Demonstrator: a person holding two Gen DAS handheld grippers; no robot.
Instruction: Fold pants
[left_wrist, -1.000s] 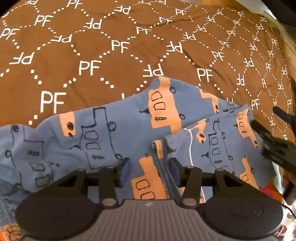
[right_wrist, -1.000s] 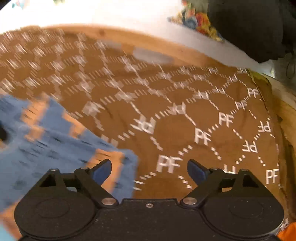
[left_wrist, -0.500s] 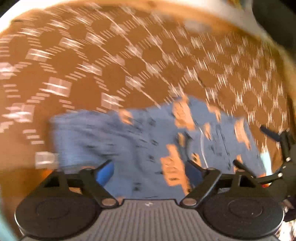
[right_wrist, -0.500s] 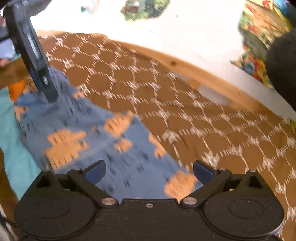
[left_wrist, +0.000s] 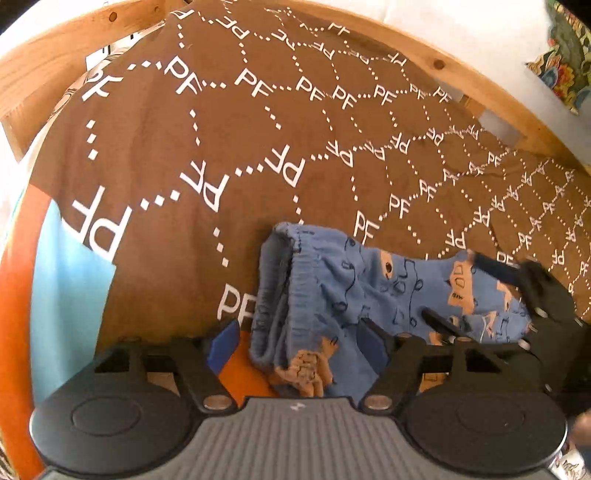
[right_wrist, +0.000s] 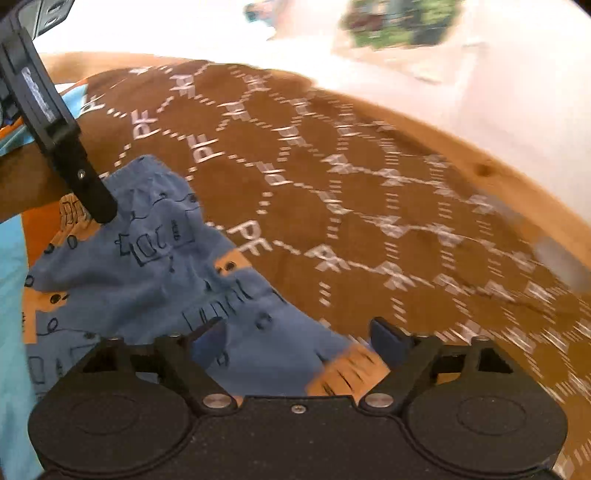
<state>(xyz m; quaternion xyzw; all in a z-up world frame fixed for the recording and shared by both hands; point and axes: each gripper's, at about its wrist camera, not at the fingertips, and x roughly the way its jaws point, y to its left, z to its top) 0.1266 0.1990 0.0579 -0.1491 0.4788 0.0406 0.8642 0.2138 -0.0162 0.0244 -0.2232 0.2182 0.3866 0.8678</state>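
Pants (left_wrist: 354, 291) lie bunched on the brown blanket (left_wrist: 229, 147), near its front edge, waistband end toward my left side. My left gripper (left_wrist: 299, 343): jaws wide and have just been closing a little; the waistband corner sits between them, pads not pressing it. My right gripper (right_wrist: 299, 339): jaws wide, also just closing somewhat; a leg end of the pants lies between them, not pinched. Wooden frame (left_wrist: 461, 81) runs along the blanket's far edge. Right view is motion-blurred.
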